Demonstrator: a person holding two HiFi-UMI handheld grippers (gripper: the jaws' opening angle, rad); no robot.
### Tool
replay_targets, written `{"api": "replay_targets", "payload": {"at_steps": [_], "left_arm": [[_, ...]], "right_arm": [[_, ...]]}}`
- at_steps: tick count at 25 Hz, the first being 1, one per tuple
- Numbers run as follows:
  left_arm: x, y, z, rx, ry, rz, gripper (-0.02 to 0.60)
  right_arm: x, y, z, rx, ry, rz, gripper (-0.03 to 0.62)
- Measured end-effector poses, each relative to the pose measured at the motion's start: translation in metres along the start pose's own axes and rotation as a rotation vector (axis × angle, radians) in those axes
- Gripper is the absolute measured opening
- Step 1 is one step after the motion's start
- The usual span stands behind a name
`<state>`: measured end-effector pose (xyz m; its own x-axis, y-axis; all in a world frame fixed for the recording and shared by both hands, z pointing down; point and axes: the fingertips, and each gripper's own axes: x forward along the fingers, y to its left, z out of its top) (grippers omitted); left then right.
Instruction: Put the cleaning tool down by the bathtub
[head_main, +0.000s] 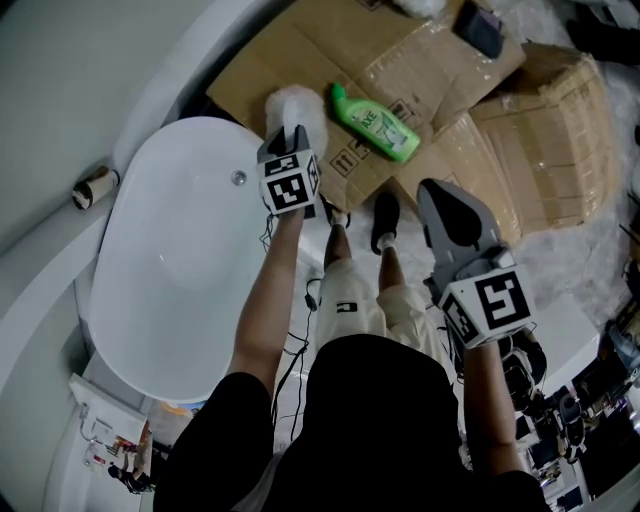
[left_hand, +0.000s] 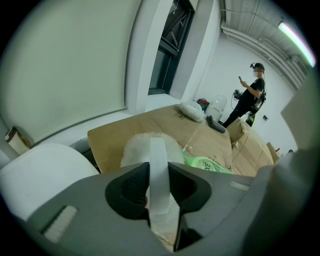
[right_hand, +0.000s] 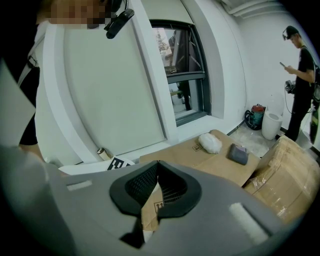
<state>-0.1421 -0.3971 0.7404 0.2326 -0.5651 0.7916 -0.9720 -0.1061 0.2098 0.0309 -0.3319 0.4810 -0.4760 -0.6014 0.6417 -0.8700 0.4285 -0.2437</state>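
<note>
The cleaning tool is a fluffy white pad with a white strap. My left gripper is shut on that strap and holds the pad over the flattened cardboard, just past the far end of the white bathtub. In the left gripper view the strap runs up between the pads of the left gripper to the fluffy pad, with the tub's rim at the left. My right gripper hangs to the right over the floor, shut and empty; in its own view the right gripper shows only cardboard behind.
A green bottle lies on the cardboard right of the tool. A dark pad and a white fluffy lump lie farther back. Crumpled boxes stand at the right. A person stands in the far corner. A paper roll sits on the ledge.
</note>
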Motion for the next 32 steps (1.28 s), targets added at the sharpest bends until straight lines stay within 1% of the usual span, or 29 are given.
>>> {"api": "replay_targets", "payload": {"at_steps": [13,18,22,32], "left_arm": [[0.018,0.0,-0.006,0.031,0.023,0.031,0.094],[0.02,-0.001,-0.004,0.045,0.025,0.037,0.094],[0.02,0.001,-0.005,0.035,0.024,0.037,0.094],[0.02,-0.002,-0.007,0.063,0.025,0.039,0.097]], "right_arm": [[-0.006,-0.012,-0.004,0.017,0.007,-0.024,0.008],[-0.006,-0.012,-0.005,0.02,0.003,-0.02,0.008],[-0.008,-0.012,-0.007,0.026,0.001,-0.023,0.008],[-0.01,-0.01,-0.012,0.039,-0.006,-0.018,0.008]]}}
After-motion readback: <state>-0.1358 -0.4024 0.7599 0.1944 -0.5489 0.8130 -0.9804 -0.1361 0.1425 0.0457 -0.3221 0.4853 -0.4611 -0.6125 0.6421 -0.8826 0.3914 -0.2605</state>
